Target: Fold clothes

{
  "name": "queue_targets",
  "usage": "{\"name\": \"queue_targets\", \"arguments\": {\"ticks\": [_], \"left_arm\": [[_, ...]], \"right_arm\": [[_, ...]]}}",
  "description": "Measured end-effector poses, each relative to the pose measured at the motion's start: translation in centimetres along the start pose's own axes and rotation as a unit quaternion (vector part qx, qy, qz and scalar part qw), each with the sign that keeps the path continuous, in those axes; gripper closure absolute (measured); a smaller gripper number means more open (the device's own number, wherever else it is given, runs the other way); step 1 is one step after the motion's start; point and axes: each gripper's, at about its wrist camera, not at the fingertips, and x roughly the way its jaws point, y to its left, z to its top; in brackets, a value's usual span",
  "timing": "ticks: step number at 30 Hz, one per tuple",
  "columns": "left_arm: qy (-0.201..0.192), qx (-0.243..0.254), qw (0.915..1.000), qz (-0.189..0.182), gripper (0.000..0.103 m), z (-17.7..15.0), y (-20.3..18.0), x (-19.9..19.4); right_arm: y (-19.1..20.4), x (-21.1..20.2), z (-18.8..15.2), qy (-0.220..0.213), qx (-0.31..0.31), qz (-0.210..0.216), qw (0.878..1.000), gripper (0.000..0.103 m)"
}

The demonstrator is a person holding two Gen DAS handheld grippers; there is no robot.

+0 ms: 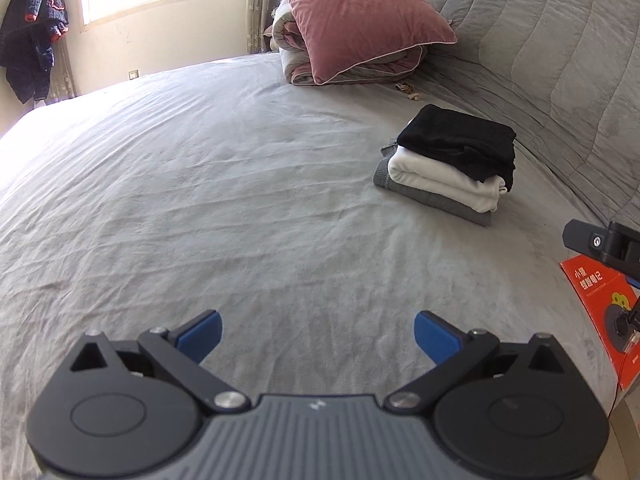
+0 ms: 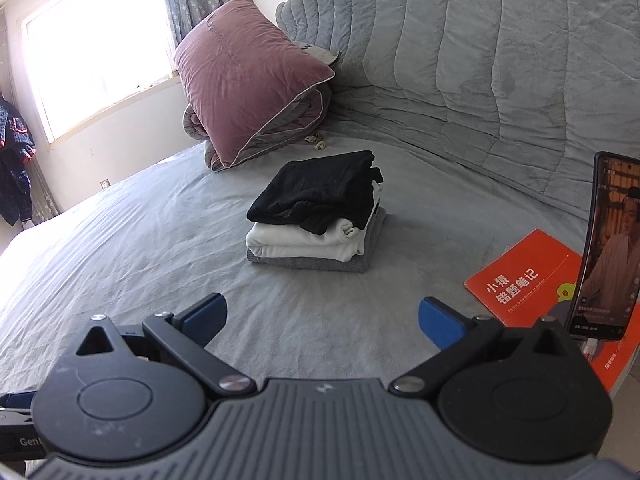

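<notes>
Both my grippers hang over the bed sheet with jaws spread wide and nothing between them: left gripper, right gripper. The clothes sit as a stack of 3 folded pieces, black garment on top, white garment in the middle, grey garment at the bottom. From the right jaws the stack is straight ahead and near; from the left jaws it is ahead and off to the right, further out. So as far as I see, the folding is done for these 3: they lie folded and piled, edges a bit uneven on the black one. No loose garment shows on the sheet in either view, so I judge nothing is left within sight, though anything behind the rig is hidden. View differences: the right wrist shows a phone standing upright just right of the right jaws on an orange booklet; the left wrist catches only the booklet's edge and part of the right gripper's body at far right. Both views show the pink pillow beyond the stack, resting on a rolled quilt.
</notes>
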Motion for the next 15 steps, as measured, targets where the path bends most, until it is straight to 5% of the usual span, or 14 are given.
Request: {"name": "queue_targets", "arguments": {"ticks": [15], "left_arm": [[-0.043, 0.005, 0.9990, 0.009, 0.000, -4.5, 0.2, -5.7]], "right_arm": [[1.4, -6.0, -3.7, -0.030, -0.007, -0.027, 0.999, 0.000]]}}
